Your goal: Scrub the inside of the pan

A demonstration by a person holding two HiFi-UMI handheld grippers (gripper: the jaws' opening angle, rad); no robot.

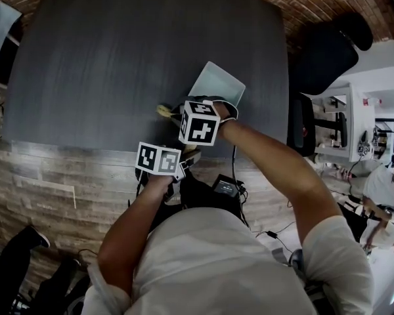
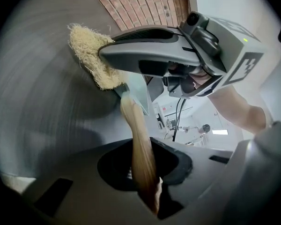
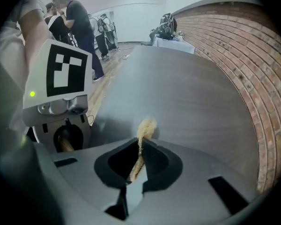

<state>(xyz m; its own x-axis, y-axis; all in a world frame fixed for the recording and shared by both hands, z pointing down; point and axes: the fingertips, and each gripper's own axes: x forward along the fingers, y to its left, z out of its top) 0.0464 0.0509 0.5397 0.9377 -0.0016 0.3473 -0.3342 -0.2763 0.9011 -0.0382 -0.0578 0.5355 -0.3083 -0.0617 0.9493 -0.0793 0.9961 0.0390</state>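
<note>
A pale square pan [image 1: 217, 83] lies on the dark table [image 1: 118, 58] near its front edge. My left gripper [image 1: 187, 151] is shut on the wooden handle [image 2: 140, 144] of a scrub brush. The handle runs forward to the straw-coloured bristle head [image 2: 86, 46], seen small by the pan's near left corner [image 1: 164, 110]. My right gripper [image 1: 196, 104] points steeply down at that corner, its body crossing over the bristles [image 2: 150, 46]. Between its closed jaws [image 3: 131, 182] stands a thin pale edge, apparently the pan's rim, with the bristles [image 3: 147, 125] just beyond. The pan's inside is mostly hidden.
The table's front edge runs below my grippers over a wood-plank floor [image 1: 46, 176] with cables [image 1: 230, 189]. A black chair [image 1: 328, 51] and a white cabinet [image 1: 341, 123] stand to the right. A brick wall [image 3: 253, 55] lies past the table; people stand far off [image 3: 79, 22].
</note>
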